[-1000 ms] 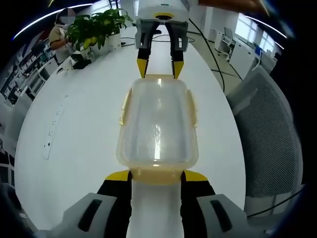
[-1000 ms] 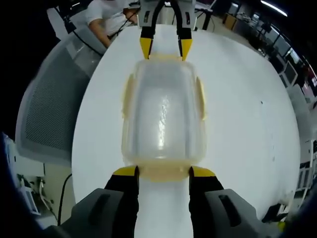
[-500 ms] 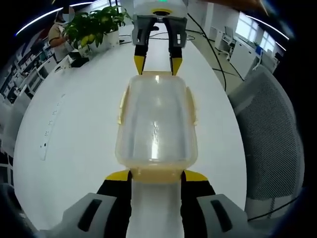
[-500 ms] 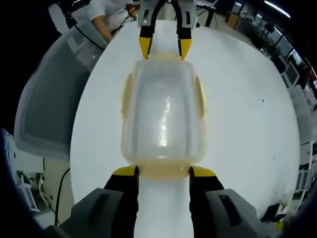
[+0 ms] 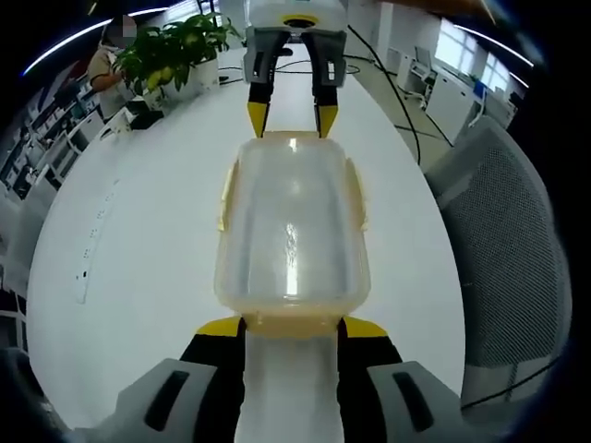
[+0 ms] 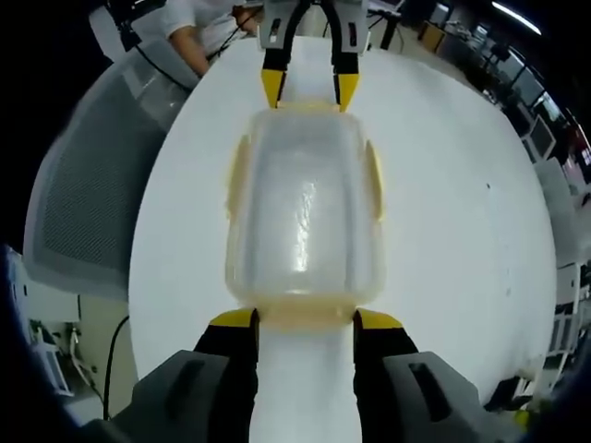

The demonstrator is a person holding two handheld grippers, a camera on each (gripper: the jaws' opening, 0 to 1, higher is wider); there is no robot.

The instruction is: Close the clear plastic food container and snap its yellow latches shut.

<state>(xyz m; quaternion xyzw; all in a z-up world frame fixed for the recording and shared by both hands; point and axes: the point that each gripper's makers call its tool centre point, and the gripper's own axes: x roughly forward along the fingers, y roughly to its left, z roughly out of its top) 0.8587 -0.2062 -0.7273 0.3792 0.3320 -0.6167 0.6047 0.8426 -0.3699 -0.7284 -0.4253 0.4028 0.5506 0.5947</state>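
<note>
Bare table (image 5: 138,240) flanking container (image 5: 292,231) (both sides)

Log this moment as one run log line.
container on white table | lid on | left gripper open at one end | right gripper open at the other

No legible text, labels, brands or numbers on anything in either view.

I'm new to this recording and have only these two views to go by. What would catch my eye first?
The clear plastic container with its yellow latches lies in the middle of the white table. A yellow-tipped gripper stands at each short end: the left gripper near in its own view, the right gripper at the far end. A leafy potted plant sits at the table's far end, and a grey mesh chair stands beside the table.
</note>
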